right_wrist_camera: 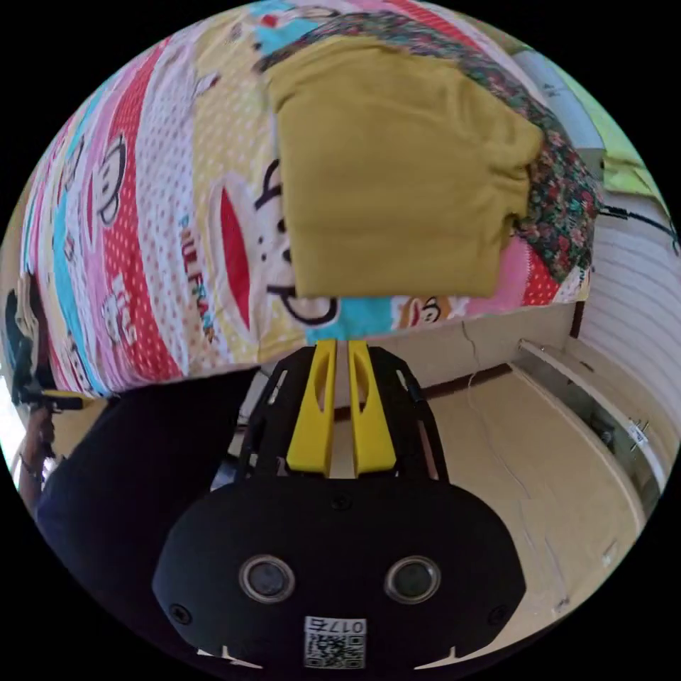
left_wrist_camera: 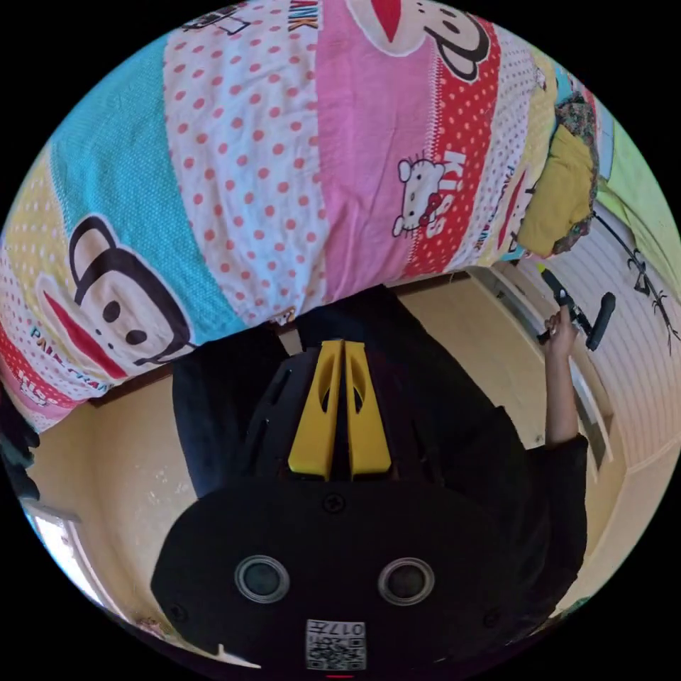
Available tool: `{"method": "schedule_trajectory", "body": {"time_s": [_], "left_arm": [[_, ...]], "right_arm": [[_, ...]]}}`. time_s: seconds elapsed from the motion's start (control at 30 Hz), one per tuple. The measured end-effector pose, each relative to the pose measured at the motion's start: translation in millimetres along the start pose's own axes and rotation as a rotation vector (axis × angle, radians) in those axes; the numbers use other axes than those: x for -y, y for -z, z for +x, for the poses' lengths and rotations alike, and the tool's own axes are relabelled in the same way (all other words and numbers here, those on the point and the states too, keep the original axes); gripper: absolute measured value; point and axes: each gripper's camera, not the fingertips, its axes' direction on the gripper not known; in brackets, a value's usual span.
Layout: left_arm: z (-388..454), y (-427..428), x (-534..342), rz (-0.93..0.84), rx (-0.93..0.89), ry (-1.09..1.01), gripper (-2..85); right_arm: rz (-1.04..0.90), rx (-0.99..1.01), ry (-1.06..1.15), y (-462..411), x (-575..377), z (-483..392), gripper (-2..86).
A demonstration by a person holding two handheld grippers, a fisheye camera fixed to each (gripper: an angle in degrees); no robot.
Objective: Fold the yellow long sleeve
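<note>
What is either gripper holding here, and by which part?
Nothing. The left gripper and right gripper each have their fingers closed on air, and the folded yellow long sleeve lies free on the bed.

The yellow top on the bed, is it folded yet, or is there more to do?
It looks done: the yellow long sleeve lies as a neat folded rectangle on the cartoon bedsheet, partly over a floral cloth. Nothing is in hand: the right gripper and left gripper both sit shut and empty, short of the bed. Little seems left, perhaps only smoothing the bunched edge.
</note>
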Motion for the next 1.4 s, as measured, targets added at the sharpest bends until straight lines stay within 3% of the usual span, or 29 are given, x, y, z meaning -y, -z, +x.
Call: {"method": "schedule_trajectory", "body": {"time_s": [0.13, 0.2, 0.27, 0.4, 0.5, 0.57, 0.6, 0.77, 0.87, 0.93, 1.03, 1.17, 1.3, 1.4], "left_arm": [[1.4, -14.5, -4.9, -0.021, 0.047, -0.059, -0.6], [-24.8, -18.7, -8.4, -0.047, 0.211, -0.014, -0.6], [-58.2, -18.3, -13.9, -0.055, 0.262, 0.068, -0.6], [-147.2, -12.8, -37.2, -0.006, 0.039, 0.286, -0.7], [-189.9, -10.3, -53.5, 0.110, -0.187, 0.341, -0.9], [-205.6, -11.6, -59.7, 0.161, -0.230, 0.365, -0.9], [-212.8, -13.6, -61.1, 0.182, -0.235, 0.375, -0.9], [-230.0, -28.8, -46.5, 0.181, -0.264, 0.390, -0.9], [-230.8, -30.8, -36.5, 0.202, -0.268, 0.366, -0.8], [-229.4, -31.1, -30.4, 0.214, -0.240, 0.339, -0.8], [-229.2, -38.7, -18.9, 0.220, -0.173, 0.292, -0.8], [-238.0, -71.5, -0.9, 0.186, -0.148, 0.278, -0.7], [-247.2, -103.9, 11.5, 0.169, -0.190, 0.271, -0.7], [-252.8, -115.3, 20.0, 0.168, -0.196, 0.253, -0.7]], "right_arm": [[0.179, 0.103, -0.243, 71.0, 26.2, 82.4, 9.5], [0.175, 0.200, -0.319, 77.0, 35.2, 105.0, 10.0], [0.098, 0.330, -0.398, 64.3, 45.0, 113.2, 8.6], [0.127, 0.364, -0.507, 74.1, 46.8, 79.6, 5.0], [0.328, 0.463, -0.385, 139.7, 29.5, 20.8, 3.3], [0.466, 0.718, -0.081, 201.0, 0.9, -51.8, 2.6], [0.453, 0.753, -0.013, 212.1, -4.7, -72.9, 2.5], [0.114, 0.577, 0.762, 229.6, -59.3, -289.4, 1.7], [-0.084, 0.610, 0.961, 230.1, -63.8, -337.5, 1.8], [-0.048, 0.653, 0.948, 249.3, -49.3, -334.9, 2.0], [0.080, 0.686, 0.729, 284.1, 6.4, -301.6, 3.7], [0.199, 0.518, 0.435, 295.3, 86.1, -270.2, 8.5], [-0.079, 0.299, 0.523, 236.8, 125.6, -309.7, 6.0], [0.015, 0.203, 0.608, 247.6, 101.2, -332.2, 3.7]]}}
